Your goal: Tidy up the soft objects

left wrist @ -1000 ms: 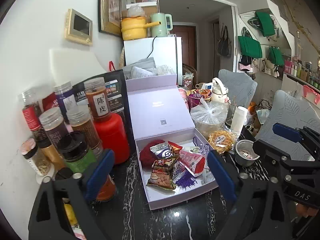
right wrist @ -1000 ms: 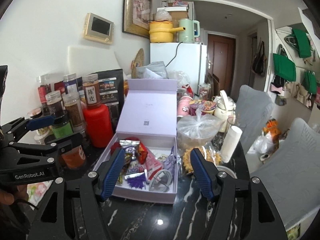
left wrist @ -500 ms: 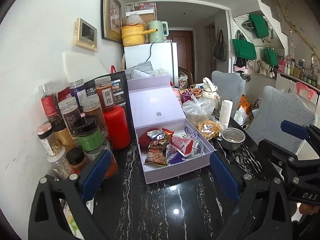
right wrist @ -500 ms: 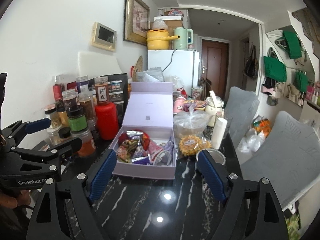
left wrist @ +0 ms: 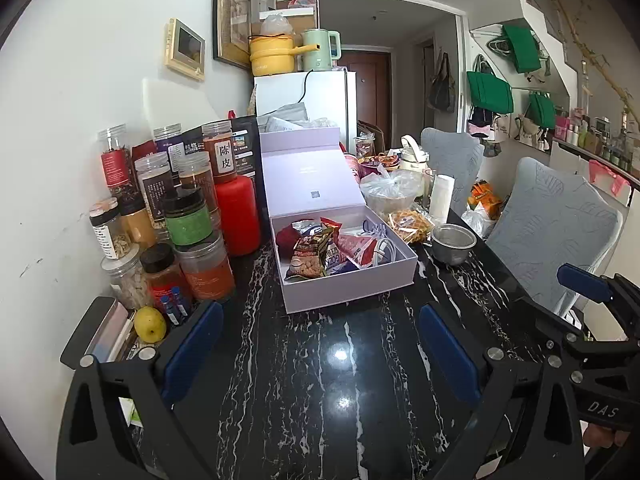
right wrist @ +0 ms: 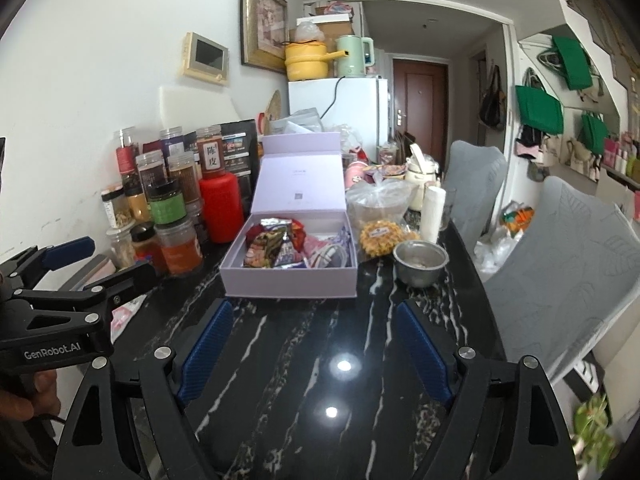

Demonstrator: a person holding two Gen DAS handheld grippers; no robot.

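The lilac box [left wrist: 344,276] sits open near the middle of the black, white-veined marble bench [left wrist: 320,380], its hinged lid standing upright behind it with a small square code printed on the inside face. Inside the box lie crinkly foil snack packets [left wrist: 310,250], one brown with nuts pictured on it, one blue and white; a dark red woolly lump [left wrist: 285,236] sits in the box's back left corner, and a coil of white cable [right wrist: 330,256] lies toward its right side. Just left of the box stands a smooth red bottle [left wrist: 237,218], and stacked on it a clear jar with a white label [left wrist: 225,158] reading 陈皮; more clear plastic spice jars crowd further left, one with a green label [left wrist: 188,224]. Right of the box are a round steel bowl [left wrist: 452,242] and a bag of yellow waffle-like biscuits [right wrist: 378,238]. Nearer the camera than the box, the left gripper [left wrist: 320,354] and the right gripper [right wrist: 316,352] both hover above bare bench with their ribbed blue pads spread wide, grasping nothing. The left gripper's black body reads "GenRobot.AI"; the right gripper's reads "DAS".
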